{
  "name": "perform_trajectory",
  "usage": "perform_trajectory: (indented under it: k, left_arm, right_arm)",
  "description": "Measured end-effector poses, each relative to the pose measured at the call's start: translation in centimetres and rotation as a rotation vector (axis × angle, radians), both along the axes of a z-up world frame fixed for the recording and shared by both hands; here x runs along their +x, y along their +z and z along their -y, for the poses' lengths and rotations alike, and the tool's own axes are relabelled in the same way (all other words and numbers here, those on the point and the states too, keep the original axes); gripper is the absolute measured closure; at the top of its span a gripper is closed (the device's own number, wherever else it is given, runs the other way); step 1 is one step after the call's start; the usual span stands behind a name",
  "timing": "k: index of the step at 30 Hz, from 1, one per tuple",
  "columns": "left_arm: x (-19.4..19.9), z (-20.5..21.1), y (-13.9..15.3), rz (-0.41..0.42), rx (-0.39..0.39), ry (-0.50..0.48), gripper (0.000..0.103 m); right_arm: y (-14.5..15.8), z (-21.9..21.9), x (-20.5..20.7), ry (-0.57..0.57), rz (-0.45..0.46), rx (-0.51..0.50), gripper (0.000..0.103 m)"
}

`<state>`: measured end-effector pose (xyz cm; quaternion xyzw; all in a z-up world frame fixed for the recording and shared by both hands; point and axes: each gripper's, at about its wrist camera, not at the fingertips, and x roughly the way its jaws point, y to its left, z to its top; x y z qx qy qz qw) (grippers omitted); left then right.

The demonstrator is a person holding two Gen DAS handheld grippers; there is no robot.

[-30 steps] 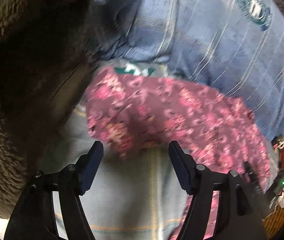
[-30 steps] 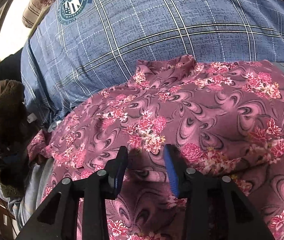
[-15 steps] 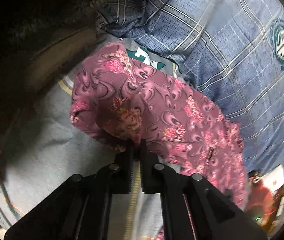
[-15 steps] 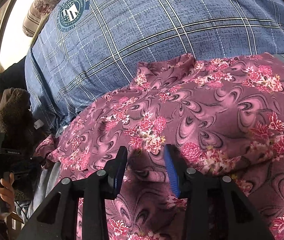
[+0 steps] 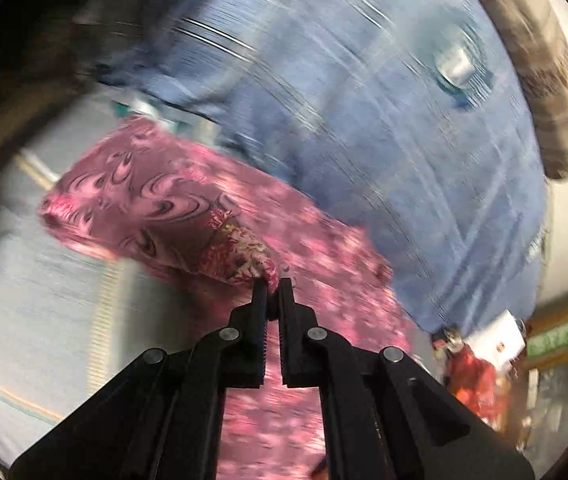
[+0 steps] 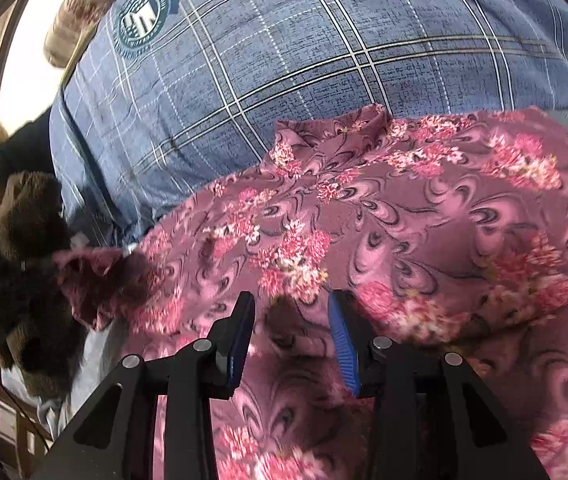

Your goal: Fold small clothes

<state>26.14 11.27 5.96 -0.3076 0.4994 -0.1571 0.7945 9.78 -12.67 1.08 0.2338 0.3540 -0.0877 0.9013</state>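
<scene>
Left wrist view, motion-blurred: the left gripper [image 5: 271, 285] has its fingers clenched on an edge of the pink floral garment [image 5: 188, 216], lifting that edge off the pale sheet [image 5: 24, 300]. The garment lies against the blue plaid pillow [image 5: 383, 120]. In the right wrist view, the right gripper [image 6: 289, 322] hangs low over the garment [image 6: 423, 220] with fingers spread, gripping nothing, a fold between them.
</scene>
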Motion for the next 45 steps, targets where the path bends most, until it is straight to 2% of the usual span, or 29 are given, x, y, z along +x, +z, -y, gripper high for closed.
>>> perform_trajectory:
  k: [2,6,8,11,15,17,18,20,21,22,25,28,30,32,33,35,36,37,41,45]
  left_arm:
    - [-0.2,2.8,0.3,0.003,-0.001,-0.043,0.100]
    - [-0.5,8.6,-0.6,-0.026,-0.053,-0.119,0.100]
    - [-1.0,11.6,-1.9,-0.056,-0.069,-0.166,0.100]
    - [-2.0,15.2,-4.4,-0.101,-0.049,-0.206,0.100]
    - [-3.0,17.2,-7.6,-0.180,-0.015,-0.255,0.100]
    - [-3.9,16.9,-7.5,-0.171,-0.011,-0.290,0.099]
    - [-4.3,16.5,-7.0,-0.149,-0.016,-0.304,0.095]
    - [-5.7,14.3,-5.4,-0.060,-0.018,-0.301,0.075]
    - [-6.2,13.1,-4.9,-0.023,-0.009,-0.281,0.060]
    - [-6.8,11.4,-4.2,0.026,0.020,-0.239,0.055]
    - [-7.4,8.3,-4.3,0.051,0.092,-0.178,0.055]
    - [-7.6,5.6,-6.1,0.005,0.143,-0.146,0.055]
    - [-7.7,4.8,-7.5,-0.025,0.124,-0.143,0.056]
    - [-8.0,4.2,-7.8,-0.002,0.096,-0.142,0.057]
    - [-8.1,4.2,-7.8,-0.001,0.094,-0.147,0.057]
    - [-8.1,4.1,-7.8,0.001,0.090,-0.152,0.057]
    - [-8.2,4.0,-7.9,0.003,0.088,-0.155,0.057]
    - [-8.2,4.1,-7.9,0.004,0.086,-0.157,0.057]
    - [-8.3,3.4,-8.3,-0.005,0.052,-0.150,0.057]
    - [-8.2,3.1,-8.3,-0.017,0.029,-0.136,0.057]
  right_arm:
    - [0.6,0.5,-1.0,-0.010,-0.005,-0.005,0.063]
    - [1.8,3.1,-4.4,-0.070,0.009,-0.042,0.059]
    - [2.0,4.3,-5.7,-0.094,-0.005,-0.054,0.058]
    - [1.5,6.2,-7.8,-0.116,-0.018,-0.007,0.058]
    - [1.4,7.3,-9.8,-0.122,-0.005,0.048,0.060]
    - [2.0,7.3,-10.1,-0.123,0.010,0.069,0.056]
    - [2.4,7.2,-10.0,-0.119,0.021,0.080,0.054]
    - [3.2,6.5,-9.1,-0.081,0.051,0.115,0.051]
    - [3.5,5.9,-8.3,-0.054,0.061,0.131,0.048]
    - [3.7,5.4,-7.7,-0.026,0.069,0.146,0.043]
    - [3.5,3.2,-4.5,0.054,0.060,0.222,0.040]
    - [2.5,1.4,-1.1,0.071,0.028,0.280,0.040]
    - [1.4,0.1,1.2,0.079,0.000,0.332,0.040]
    - [0.8,-0.9,2.9,0.077,-0.015,0.349,0.040]
    - [0.4,-1.5,3.8,0.083,-0.027,0.363,0.041]
    - [0.1,-2.3,5.0,0.094,-0.039,0.373,0.060]
    - [0.2,-2.5,5.3,0.100,-0.034,0.362,0.088]
    - [0.6,-2.6,5.4,0.104,-0.025,0.342,0.097]
    - [3.5,-1.3,4.0,0.091,0.045,0.253,0.097]
    - [5.6,2.9,1.2,0.022,0.095,0.210,0.097]
